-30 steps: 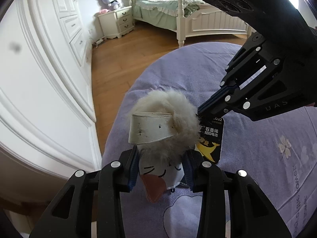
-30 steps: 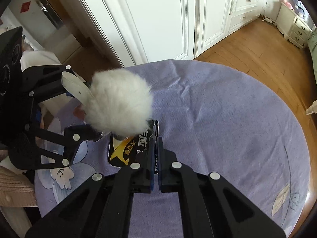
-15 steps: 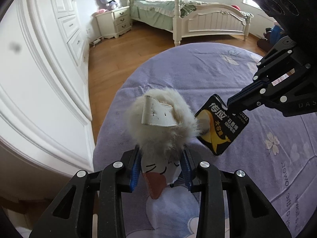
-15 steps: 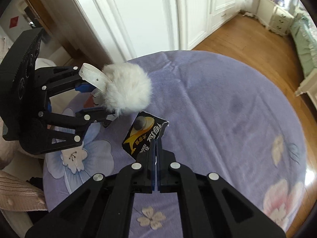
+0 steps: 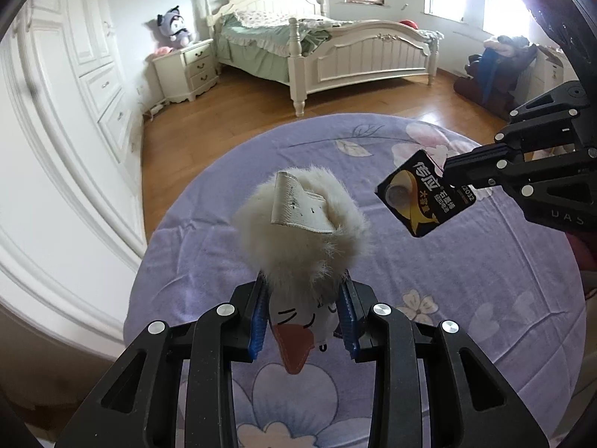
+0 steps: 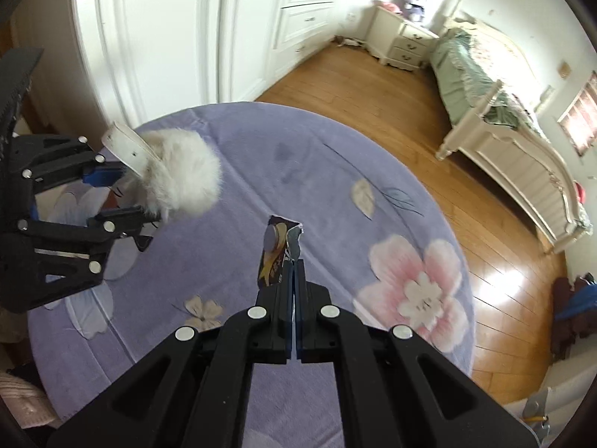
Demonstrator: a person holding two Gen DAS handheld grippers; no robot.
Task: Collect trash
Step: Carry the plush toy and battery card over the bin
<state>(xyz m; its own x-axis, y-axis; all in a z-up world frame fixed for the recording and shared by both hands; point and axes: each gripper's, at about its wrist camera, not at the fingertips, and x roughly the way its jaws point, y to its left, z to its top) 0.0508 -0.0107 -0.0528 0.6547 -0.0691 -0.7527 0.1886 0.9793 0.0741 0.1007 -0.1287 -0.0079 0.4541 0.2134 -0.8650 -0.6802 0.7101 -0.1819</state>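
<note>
Both pieces of trash are off the table (image 5: pixel 466 268) and in the air. The left gripper (image 5: pixel 304 321) clamps a fluffy toy (image 5: pixel 302 231) by its white body below the fur, its blue pads pressing both sides. The right gripper (image 6: pixel 293 272) is fully closed on the edge of a black battery pack (image 6: pixel 274 257) (coin cell showing). No bin shows in either view, so drop-off seems to be what is left. The lilac cloth looks bare of other litter. The 2 grippers hang apart over the round top; beyond its rim lies open wood floor (image 6: pixel 358 82), with the wardrobe (image 5: pixel 74 119) close on one side.
</note>
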